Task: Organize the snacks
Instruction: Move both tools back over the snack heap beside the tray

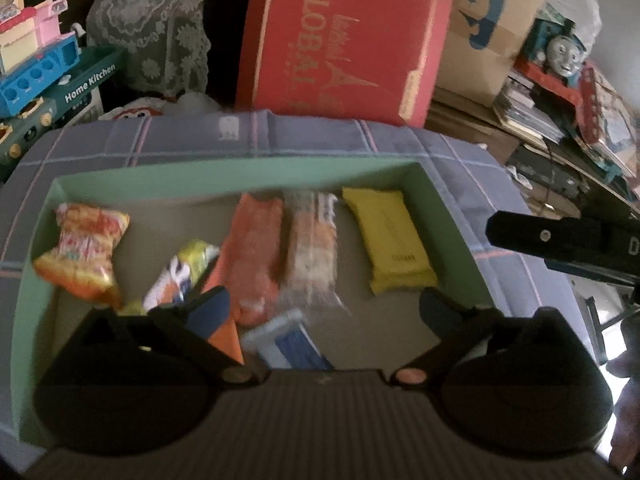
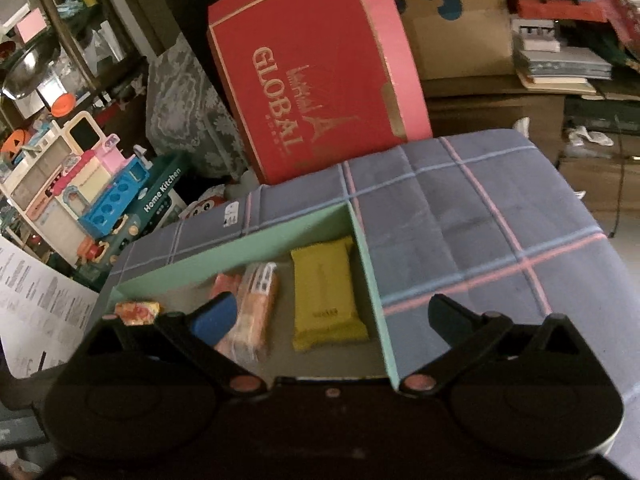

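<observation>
Green box (image 1: 36, 216) on plaid-covered surface (image 1: 320, 136), contents left to right: orange-red snack bag (image 1: 86, 248), purple-yellow packet (image 1: 184, 268), orange packet (image 1: 252, 256), clear-wrapped biscuit pack (image 1: 314, 240), yellow packet (image 1: 394, 240); a blue-white packet (image 1: 288, 340) lies nearer. Left gripper (image 1: 324, 308): jaws spread, nothing between. Right gripper (image 2: 332, 316): jaws spread, straddling the box's right wall, holding nothing.

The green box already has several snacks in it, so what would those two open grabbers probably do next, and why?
Probably pull back: both the left gripper and right gripper are open and empty, and the yellow packet and others lie inside the green box.
</observation>
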`<state>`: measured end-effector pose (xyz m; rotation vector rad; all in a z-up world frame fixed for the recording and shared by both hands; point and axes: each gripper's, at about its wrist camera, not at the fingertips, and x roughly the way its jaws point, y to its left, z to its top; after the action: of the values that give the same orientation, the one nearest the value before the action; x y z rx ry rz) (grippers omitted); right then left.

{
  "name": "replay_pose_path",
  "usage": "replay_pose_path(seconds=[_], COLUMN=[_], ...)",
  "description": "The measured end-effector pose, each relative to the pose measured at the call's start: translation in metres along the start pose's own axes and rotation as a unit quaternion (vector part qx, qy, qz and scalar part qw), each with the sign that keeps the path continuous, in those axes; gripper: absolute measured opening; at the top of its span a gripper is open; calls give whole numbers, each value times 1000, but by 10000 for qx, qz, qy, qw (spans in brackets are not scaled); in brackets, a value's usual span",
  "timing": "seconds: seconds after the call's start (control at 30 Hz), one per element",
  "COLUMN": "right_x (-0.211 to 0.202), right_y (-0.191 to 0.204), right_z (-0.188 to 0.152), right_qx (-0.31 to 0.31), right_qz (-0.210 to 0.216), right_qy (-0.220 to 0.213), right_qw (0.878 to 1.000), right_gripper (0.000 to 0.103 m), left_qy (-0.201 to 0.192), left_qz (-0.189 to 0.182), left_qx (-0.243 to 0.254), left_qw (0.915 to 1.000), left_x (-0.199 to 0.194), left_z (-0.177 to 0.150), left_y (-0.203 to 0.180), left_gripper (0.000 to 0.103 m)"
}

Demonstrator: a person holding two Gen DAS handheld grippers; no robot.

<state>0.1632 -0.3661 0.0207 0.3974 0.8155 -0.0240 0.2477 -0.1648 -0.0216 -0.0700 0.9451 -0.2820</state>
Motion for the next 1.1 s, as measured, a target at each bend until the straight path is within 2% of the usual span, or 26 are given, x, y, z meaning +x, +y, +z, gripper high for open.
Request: replay_pose_path(seconds=[0.27,0.4,0.67,0.8,0.9,0.97,1.07,1.1], right_x=[-57,-76,-98,-106,-104,-104,-105,-103], right_y=[-24,-38,-74,-90,-96,-97,-92,-90], right_z=[-43,-69,-135,-157,-173,-181,-191,-191], right_qx=[152,287,789,1078,1349,1408,1345,1341], right_qz=[-54,-183,-377,-423,-234,-238,-337,-357], right_qy=[-124,-43,378,510,729,787,729,720], right_qw=[9998,9994,9955,9920,9879,9866,9877,9877], right_gripper=[103,103,103,103,103,99,88,79], left_qy=[84,128,424,474,504,514,546,555], left_qz=[-65,-58,-90,-58,-109,-208,-375,-417], left_qx=[261,465,714,1182,1496,1616,1714,1729], left_qw=[9996,9988,9965,9918,9874,9853,9830,9825], left_x=[-39,-56,-70,-71,-70,-70,-69,-69], left_z=[-44,-70,-123,-151,-165,-171,-174,-175], left_y=[-19,-27,-33,-35,-34,-34,-36,-36], left_gripper=[103,103,103,103,103,103,103,103])
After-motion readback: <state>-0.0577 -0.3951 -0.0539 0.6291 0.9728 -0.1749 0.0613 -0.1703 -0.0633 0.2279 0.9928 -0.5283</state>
